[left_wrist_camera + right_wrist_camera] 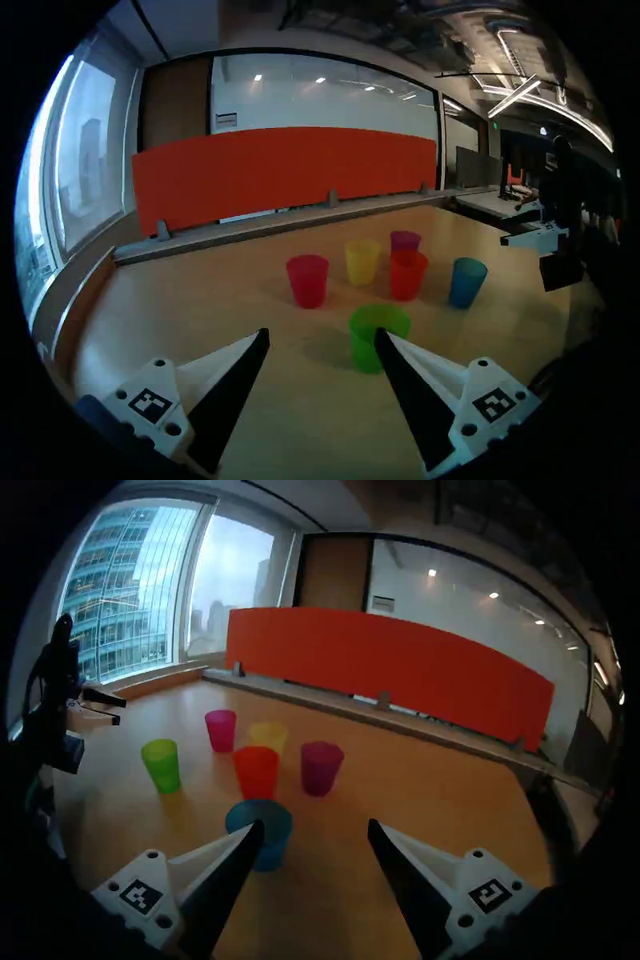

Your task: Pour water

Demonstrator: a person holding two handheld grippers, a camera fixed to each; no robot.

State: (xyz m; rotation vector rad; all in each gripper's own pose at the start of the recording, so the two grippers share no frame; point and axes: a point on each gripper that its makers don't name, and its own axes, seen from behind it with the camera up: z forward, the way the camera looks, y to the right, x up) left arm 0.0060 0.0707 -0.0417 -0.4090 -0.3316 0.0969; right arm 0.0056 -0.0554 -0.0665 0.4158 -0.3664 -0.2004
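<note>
A light wooden tabletop (200, 304) is shown, closed off along its far edge by a long orange-red divider panel (280, 172). Six plastic drinking vessels in different colours are set on it in a loose cluster, all upright.

In the left gripper view, the left tongs (320, 340) are held spread open above the tabletop, and nothing is gripped between the two dark fingers. The green cup (366, 328) is seen nearest, with its rim just beside the tip of the right-hand finger and partly covered by it. Beyond it, the red cup (308, 280), the yellow cup (362, 262), the orange cup (407, 276) and the blue cup (467, 282) are ranged in a rough row from left to right. The purple cup (405, 238) is placed just behind the orange cup.

In the right gripper view, the right tongs (314, 828) are likewise held wide open, with nothing gripped. The blue cup is seen nearest there, its side overlapped by the tip of the left-hand finger, while the green cup is set well apart towards the left. At the far left edge of that view a dark shape with pale prongs is glimpsed, probably the left tongs. Whether any of the six holds water cannot be told.
</note>
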